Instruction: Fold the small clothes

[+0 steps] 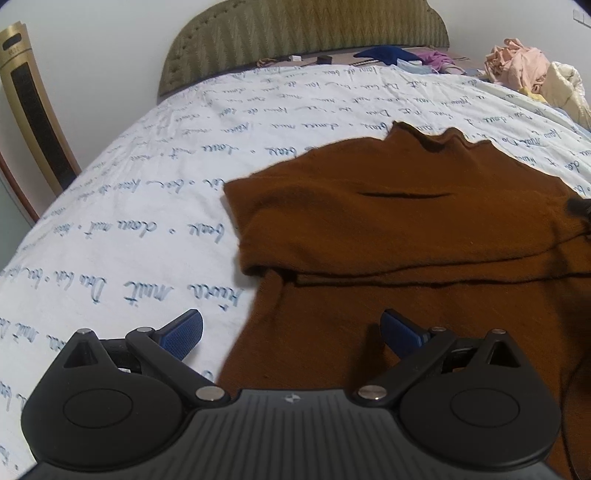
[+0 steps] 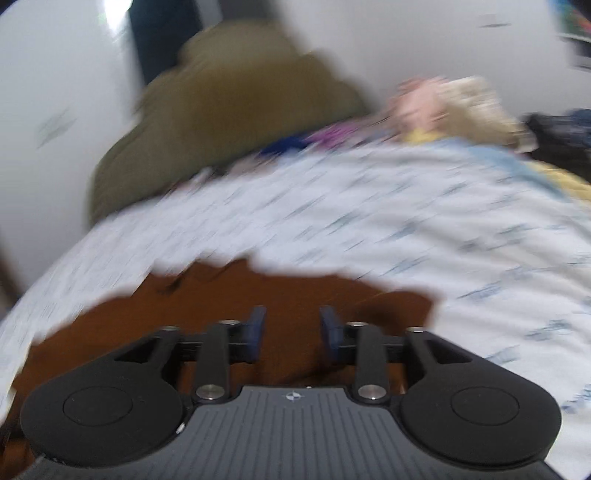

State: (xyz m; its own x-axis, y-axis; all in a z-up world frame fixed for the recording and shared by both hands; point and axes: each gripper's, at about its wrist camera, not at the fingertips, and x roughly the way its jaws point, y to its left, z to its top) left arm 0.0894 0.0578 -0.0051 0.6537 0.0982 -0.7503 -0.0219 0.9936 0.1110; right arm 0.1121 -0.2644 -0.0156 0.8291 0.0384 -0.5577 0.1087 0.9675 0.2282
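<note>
A brown knit sweater [image 1: 406, 229] lies flat on the bed, collar toward the headboard, with its left sleeve folded across the body. My left gripper [image 1: 291, 332] is wide open and empty above the sweater's lower left edge; one pad is over the sheet, the other over the sweater. In the blurred right wrist view my right gripper [image 2: 293, 332] is partly open and empty above the same sweater [image 2: 221, 299].
The bed has a white sheet [image 1: 147, 177] printed with blue handwriting and an olive headboard [image 1: 295, 33]. A heap of pink and cream clothes [image 1: 528, 70] and some blue and purple items [image 1: 388, 55] lie at the far end. A gold standing unit [image 1: 29, 110] stands at the left.
</note>
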